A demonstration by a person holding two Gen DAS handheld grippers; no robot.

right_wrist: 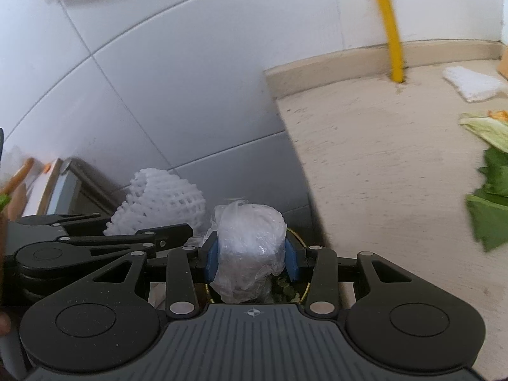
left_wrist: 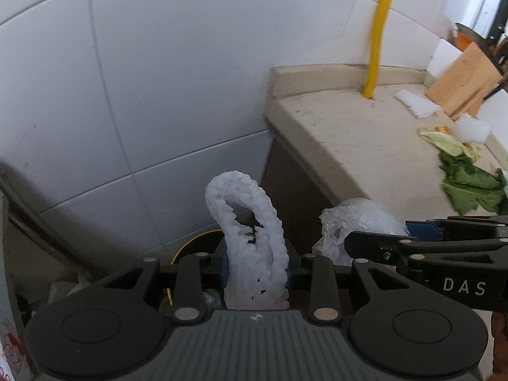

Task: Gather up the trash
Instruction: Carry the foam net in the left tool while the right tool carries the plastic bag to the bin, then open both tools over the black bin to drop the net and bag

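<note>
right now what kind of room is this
Most likely a home kitchen: a beige stone countertop against white wall tiles, with vegetable leaves lying on it and a wooden cutting board leaning at the back.

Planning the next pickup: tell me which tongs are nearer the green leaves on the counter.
Right. The right tongs, shut on crumpled plastic wrap, are beside the counter edge, closer to the green leaves. The left tongs, holding foam netting, sit farther out.
</note>
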